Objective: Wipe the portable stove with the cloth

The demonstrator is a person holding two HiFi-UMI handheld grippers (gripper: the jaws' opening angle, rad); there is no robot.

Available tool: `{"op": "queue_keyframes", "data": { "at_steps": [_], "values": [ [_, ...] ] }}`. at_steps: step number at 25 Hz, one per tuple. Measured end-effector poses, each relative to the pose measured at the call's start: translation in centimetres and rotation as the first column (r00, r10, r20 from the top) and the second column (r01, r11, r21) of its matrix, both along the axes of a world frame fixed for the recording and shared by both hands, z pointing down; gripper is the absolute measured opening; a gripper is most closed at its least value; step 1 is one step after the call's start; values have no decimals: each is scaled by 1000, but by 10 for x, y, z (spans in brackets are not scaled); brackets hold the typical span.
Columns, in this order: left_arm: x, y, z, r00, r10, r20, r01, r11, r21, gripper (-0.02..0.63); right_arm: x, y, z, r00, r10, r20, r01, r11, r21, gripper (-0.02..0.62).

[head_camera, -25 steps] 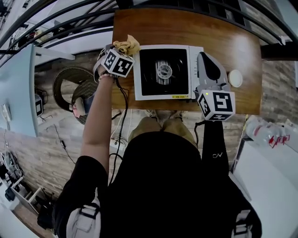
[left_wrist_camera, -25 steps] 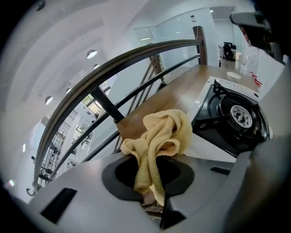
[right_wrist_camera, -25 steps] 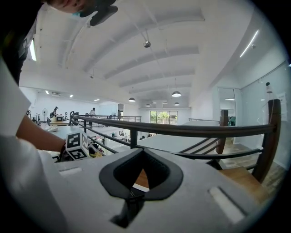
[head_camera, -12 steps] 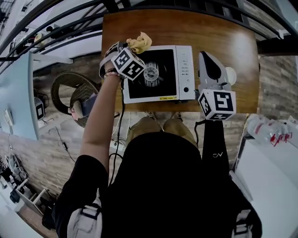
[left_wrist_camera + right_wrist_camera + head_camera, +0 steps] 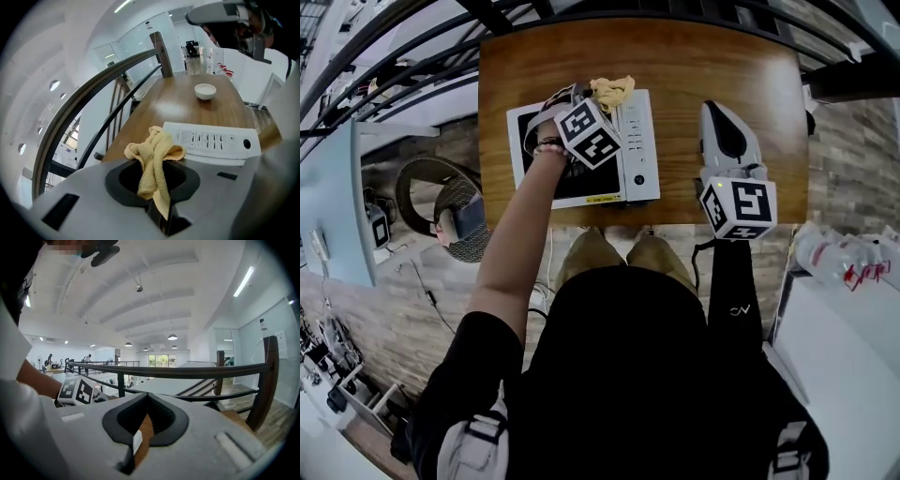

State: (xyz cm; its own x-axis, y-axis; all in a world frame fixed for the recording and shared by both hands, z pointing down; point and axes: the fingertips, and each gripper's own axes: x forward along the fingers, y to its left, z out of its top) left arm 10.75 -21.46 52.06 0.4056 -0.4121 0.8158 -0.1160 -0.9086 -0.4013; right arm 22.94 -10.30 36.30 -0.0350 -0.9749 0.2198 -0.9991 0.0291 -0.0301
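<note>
A: Well, from the head view, where's the cloth point(image 5: 612, 91)?
B: Bunched and yellow, pinched by the left gripper point(image 5: 605, 101) over the white control strip of the stove point(image 5: 639, 141), likely to wipe there. The right gripper point(image 5: 719, 114) waits over the wooden table point(image 5: 703, 56), out of the way.
A: Left gripper view?
B: Jaws clamped on soft terry folds; smooth panel beyond.
A: Right gripper view?
B: Jaws together, nothing between.

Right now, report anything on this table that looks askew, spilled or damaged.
Nothing stands out. The stove lies flat on the table. The cloth is bunched in the shut jaws of the left gripper by the stove's far edge. No spill or damage shows.
</note>
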Motion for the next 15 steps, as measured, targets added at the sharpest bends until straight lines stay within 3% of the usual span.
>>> {"op": "queue_keyframes", "data": {
  "at_steps": [6, 9, 15],
  "values": [
    [20, 5, 1, 1000, -3, 13, 3, 1000, -1, 67, 26, 7, 5, 1000, 13, 17, -13, 1000, 0, 2],
    [14, -1, -2, 999, -54, 0, 54, 998, 18, 67, 29, 9, 7, 1000, 7, 19, -7, 1000, -1, 2],
    [-8, -11, -42, 971, -182, -154, 193, 980, 54, 67, 19, 2, -1, 1000, -8, 15, 8, 1000, 16, 2]
  ]
}}
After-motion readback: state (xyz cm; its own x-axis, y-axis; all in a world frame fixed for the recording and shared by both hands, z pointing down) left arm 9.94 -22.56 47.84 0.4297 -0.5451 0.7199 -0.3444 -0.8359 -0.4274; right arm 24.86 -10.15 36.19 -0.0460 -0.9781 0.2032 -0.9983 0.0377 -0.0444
